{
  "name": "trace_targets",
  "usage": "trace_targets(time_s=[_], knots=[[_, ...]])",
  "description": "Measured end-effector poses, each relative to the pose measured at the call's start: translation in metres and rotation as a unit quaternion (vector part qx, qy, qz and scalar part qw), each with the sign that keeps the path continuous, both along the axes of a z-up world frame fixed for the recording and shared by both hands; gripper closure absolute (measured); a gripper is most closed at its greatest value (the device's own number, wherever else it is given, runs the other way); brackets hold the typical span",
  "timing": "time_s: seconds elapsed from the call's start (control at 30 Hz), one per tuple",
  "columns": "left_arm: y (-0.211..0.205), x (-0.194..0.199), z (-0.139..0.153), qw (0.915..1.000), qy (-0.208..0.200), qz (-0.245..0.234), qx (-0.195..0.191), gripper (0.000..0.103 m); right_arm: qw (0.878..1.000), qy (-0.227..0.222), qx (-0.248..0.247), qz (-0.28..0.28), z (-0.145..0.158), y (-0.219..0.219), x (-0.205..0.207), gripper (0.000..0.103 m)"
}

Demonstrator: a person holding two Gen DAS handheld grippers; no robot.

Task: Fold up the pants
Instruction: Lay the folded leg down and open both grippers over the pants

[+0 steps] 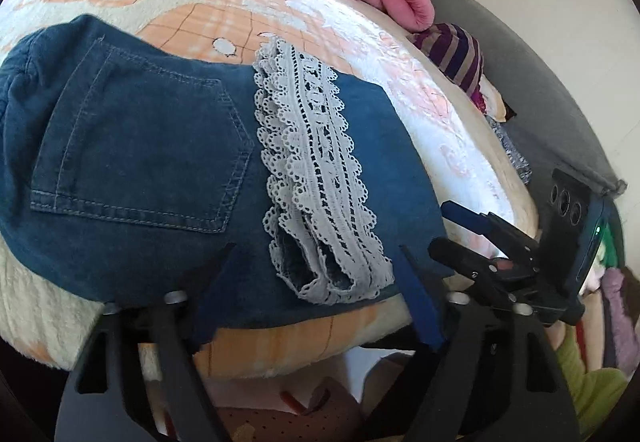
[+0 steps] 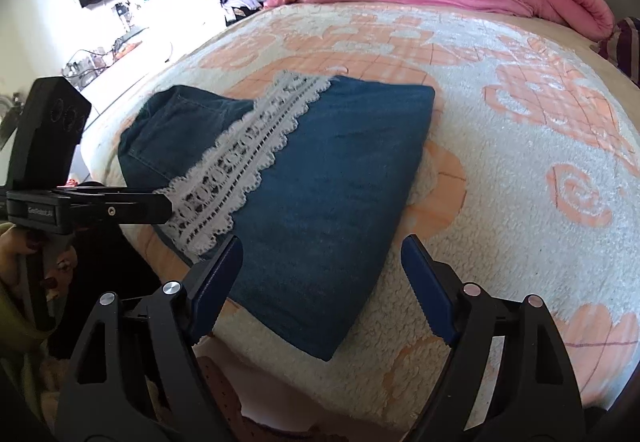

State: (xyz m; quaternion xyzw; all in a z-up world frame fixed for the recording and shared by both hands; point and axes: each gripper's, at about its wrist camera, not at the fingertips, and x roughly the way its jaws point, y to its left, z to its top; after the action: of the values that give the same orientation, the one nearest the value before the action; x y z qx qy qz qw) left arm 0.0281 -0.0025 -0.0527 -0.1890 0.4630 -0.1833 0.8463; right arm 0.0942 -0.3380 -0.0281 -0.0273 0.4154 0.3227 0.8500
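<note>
lying folded, denim pants [image 2: 316, 201], far edge hidden; both jaws spread

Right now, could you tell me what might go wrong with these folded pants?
1. The jeans lie at the bed's near edge and could slide off.
2. The lace hems lie loose on top; open fingers close by might snag them.

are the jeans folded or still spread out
Folded: the jeans lie as a compact block on the blanket, lace hem laid across the top, back pocket showing.
</note>
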Motion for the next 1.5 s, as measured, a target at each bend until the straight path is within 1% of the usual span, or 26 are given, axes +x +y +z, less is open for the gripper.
trace_targets(time_s=[0.07,0.1,0.17,0.23,0.33,0.43,0.53,0.6,0.63,0.67,0.7,0.73,0.83,0.9,0.97,1.03,1.1,1.17,1.23,1.33,1.37,1.4,1.5], knots=[[-0.006,0.001,-0.003,0.9999,0.001,-0.008,0.015,0.082,1.000,0.010,-0.004,-0.004,-0.006,0.000,0.002,0.028],[-0.007,0.000,-0.003,0.9997,0.000,-0.011,0.021,0.086,1.000,0.014,-0.004,-0.005,-0.007,0.000,0.003,0.028],[-0.010,-0.005,0.004,0.9989,-0.013,-0.022,0.039,0.087,1.000,0.014,0.001,-0.005,-0.007,-0.002,0.003,0.028],[-0.012,-0.011,0.010,0.9968,-0.025,-0.028,0.071,0.087,1.000,0.004,0.005,-0.005,-0.004,-0.002,0.000,0.028],[-0.011,-0.013,0.005,0.9960,-0.022,-0.028,0.082,0.087,1.000,-0.023,0.014,0.002,0.005,0.000,-0.005,0.028],[-0.007,-0.011,0.000,0.9966,-0.019,-0.025,0.076,0.083,0.998,-0.054,0.010,0.014,0.012,0.006,-0.012,0.028],[-0.008,-0.011,0.002,0.9962,-0.021,-0.028,0.080,0.082,0.996,-0.078,-0.010,0.035,0.013,0.016,-0.019,0.028],[-0.008,-0.012,0.001,0.9960,-0.023,-0.028,0.082,0.081,0.996,-0.068,-0.034,0.044,0.006,0.024,-0.018,0.031],[-0.009,-0.012,0.001,0.9959,-0.023,-0.028,0.083,0.081,0.996,-0.060,-0.047,0.045,0.001,0.026,-0.017,0.036],[-0.010,-0.012,0.002,0.9959,-0.023,-0.028,0.083,0.079,0.996,-0.044,-0.069,0.045,-0.008,0.030,-0.014,0.037],[-0.010,-0.013,0.001,0.9959,-0.023,-0.030,0.082,0.077,0.995,-0.038,-0.076,0.046,-0.014,0.031,-0.013,0.037],[-0.012,-0.012,0.001,0.9959,-0.022,-0.030,0.082,0.077,0.995,-0.037,-0.076,0.047,-0.016,0.031,-0.012,0.037],[-0.011,-0.013,0.001,0.9960,-0.023,-0.030,0.081,0.077,0.996,-0.036,-0.070,0.046,-0.014,0.029,-0.012,0.037],[-0.010,-0.014,0.002,0.9961,-0.023,-0.028,0.080,0.075,0.996,-0.038,-0.064,0.045,-0.012,0.027,-0.013,0.036],[-0.010,-0.016,0.005,0.9960,-0.026,-0.028,0.081,0.074,0.997,-0.042,-0.047,0.043,-0.007,0.023,-0.013,0.030],[-0.010,-0.019,0.008,0.9959,-0.030,-0.028,0.080,0.074,0.998,-0.048,-0.036,0.030,-0.002,0.017,-0.011,0.030],[-0.007,-0.022,0.013,0.9958,-0.036,-0.025,0.080,0.071,0.998,-0.052,-0.020,0.017,0.002,0.010,-0.009,0.028],[-0.004,-0.025,0.018,0.9953,-0.043,-0.019,0.084,0.066,0.999,-0.052,-0.004,0.006,0.005,0.004,-0.008,0.025],[-0.001,-0.027,0.022,0.9950,-0.048,-0.015,0.086,0.065,0.999,-0.054,0.007,-0.002,0.007,0.000,-0.008,0.021],[0.005,-0.031,0.030,0.9946,-0.055,-0.008,0.087,0.064,0.998,-0.057,0.012,-0.010,0.011,-0.001,-0.006,0.015],[0.008,-0.033,0.033,0.9943,-0.059,-0.002,0.088,0.060,0.998,-0.059,0.012,-0.016,0.012,-0.002,-0.006,0.013],[0.012,-0.035,0.036,0.9940,-0.063,0.003,0.089,0.058,0.998,-0.059,0.012,-0.019,0.012,-0.002,-0.005,0.012],[0.020,-0.039,0.042,0.9932,-0.070,0.015,0.092,0.058,0.998,-0.059,0.014,-0.027,0.014,-0.004,-0.003,0.010]])
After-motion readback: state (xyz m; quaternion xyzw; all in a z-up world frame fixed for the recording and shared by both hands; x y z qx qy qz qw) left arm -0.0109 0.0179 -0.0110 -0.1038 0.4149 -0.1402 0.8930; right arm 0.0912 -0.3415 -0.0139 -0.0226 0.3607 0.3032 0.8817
